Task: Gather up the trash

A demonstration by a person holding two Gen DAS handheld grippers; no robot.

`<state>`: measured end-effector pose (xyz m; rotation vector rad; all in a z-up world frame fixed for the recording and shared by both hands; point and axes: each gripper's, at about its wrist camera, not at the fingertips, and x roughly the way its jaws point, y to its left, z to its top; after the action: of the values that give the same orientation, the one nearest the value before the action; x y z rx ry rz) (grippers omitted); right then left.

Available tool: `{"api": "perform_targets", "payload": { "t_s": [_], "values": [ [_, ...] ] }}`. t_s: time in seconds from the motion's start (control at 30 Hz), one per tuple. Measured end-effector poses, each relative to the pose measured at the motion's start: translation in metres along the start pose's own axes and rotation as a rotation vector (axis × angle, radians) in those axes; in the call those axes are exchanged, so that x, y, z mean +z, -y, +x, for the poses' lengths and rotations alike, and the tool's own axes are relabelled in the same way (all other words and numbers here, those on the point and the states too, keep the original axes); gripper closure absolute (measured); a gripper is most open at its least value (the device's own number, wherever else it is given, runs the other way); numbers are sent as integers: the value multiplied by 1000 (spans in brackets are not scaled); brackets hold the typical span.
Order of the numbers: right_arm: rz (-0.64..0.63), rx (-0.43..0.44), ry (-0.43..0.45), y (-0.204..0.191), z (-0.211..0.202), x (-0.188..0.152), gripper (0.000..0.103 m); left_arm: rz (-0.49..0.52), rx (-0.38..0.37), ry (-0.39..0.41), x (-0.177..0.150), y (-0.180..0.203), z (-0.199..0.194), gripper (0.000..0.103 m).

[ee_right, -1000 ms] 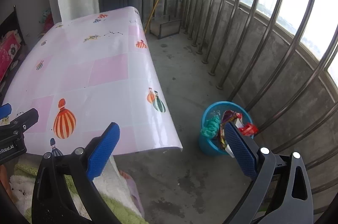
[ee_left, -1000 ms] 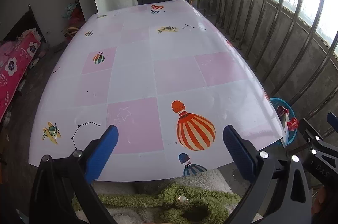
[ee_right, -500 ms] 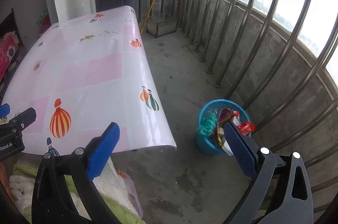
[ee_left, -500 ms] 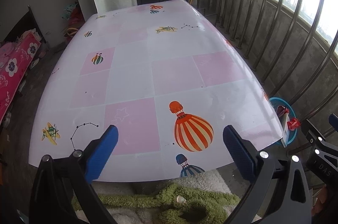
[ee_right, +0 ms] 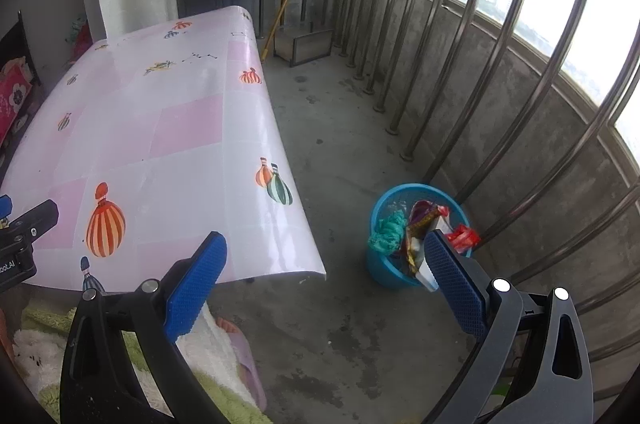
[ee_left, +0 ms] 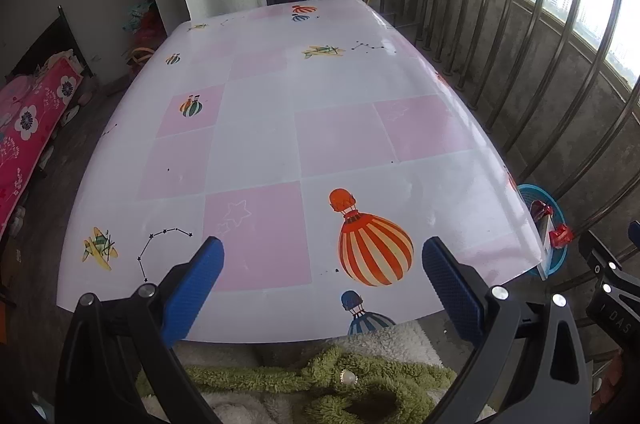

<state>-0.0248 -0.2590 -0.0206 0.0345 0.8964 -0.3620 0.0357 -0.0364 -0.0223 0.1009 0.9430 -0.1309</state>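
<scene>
Two grippers are in view, and both have their jaws wide apart with nothing between them. The left gripper (ee_left: pixel 323 278) hangs over the near edge of the bench (ee_left: pixel 260 143), above a green fluffy garment (ee_left: pixel 320 388) which lies below that edge. The bench carries only its pink and white cloth with balloon prints; I see no trash on it. The right gripper (ee_right: pixel 326 274) looks at the concrete floor (ee_right: pixel 340 151) beside the bench, which also seems bare of litter. Farther out, near the railing (ee_right: pixel 500 63), stands a blue basket (ee_right: pixel 382 268) already filled with wrappers (ee_right: pixel 418 224) and a teal bundle (ee_right: pixel 386 230). I judge the collecting nearly or fully done; nothing is left to pick that these views show.
</scene>
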Motion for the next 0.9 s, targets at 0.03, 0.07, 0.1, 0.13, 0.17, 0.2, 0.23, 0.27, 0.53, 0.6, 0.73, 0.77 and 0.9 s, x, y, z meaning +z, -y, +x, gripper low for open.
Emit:
{"api": "perform_targets", "payload": {
  "t_s": [0.03,0.07,0.1,0.13,0.17,0.2,0.23,0.27,0.53,0.6,0.73,0.77,0.9],
  "values": [
    [3,-4,0,1,0,0,8,0,1,0,0,0,0,6],
    [6,-8,0,3,0,0,8,-1,2,-2,0,0,0,6],
    [9,-10,0,4,0,0,8,-1,2,-3,-1,0,0,6],
    [11,-11,0,5,0,1,8,-2,3,-5,-1,0,1,6],
    [12,-13,1,5,0,0,8,-3,4,-6,-1,0,1,6],
    [13,-13,1,5,0,0,8,-4,5,-6,-1,0,0,6],
    [11,-11,0,5,0,0,8,-4,5,-6,-1,0,0,6],
    [8,-10,0,6,0,0,8,-3,5,-6,-1,1,0,6],
    [2,-6,-3,4,1,-1,8,1,8,-8,-2,1,1,6],
    [5,-8,-5,5,1,-2,8,1,9,-10,-2,1,1,6],
    [11,-10,-9,4,2,-4,8,2,9,-10,-2,2,1,6],
    [10,-8,-9,4,2,-4,8,3,9,-10,-2,2,1,6],
    [11,-7,-10,4,2,-4,8,4,10,-11,-2,4,1,6]
  ]
}}
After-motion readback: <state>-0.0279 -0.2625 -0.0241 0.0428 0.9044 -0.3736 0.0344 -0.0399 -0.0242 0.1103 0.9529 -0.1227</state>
